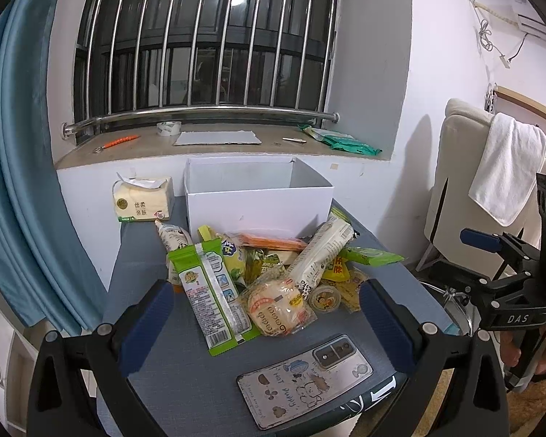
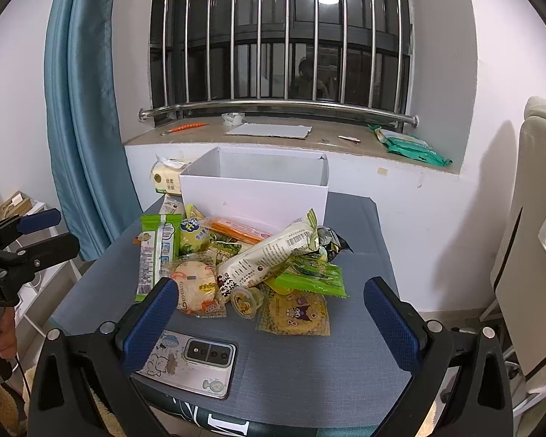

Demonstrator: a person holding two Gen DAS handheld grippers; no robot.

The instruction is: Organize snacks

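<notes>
Snack pile is sitting mid-frame on the grey table, just in front of the empty white box, with a phone lying nearer at lower centre. Both the left gripper and right gripper are hovering with fingers spread wide, holding nothing. Sorting is likely just starting; next move calls for closing on one packet, probably the green-edged wrapper.
</notes>
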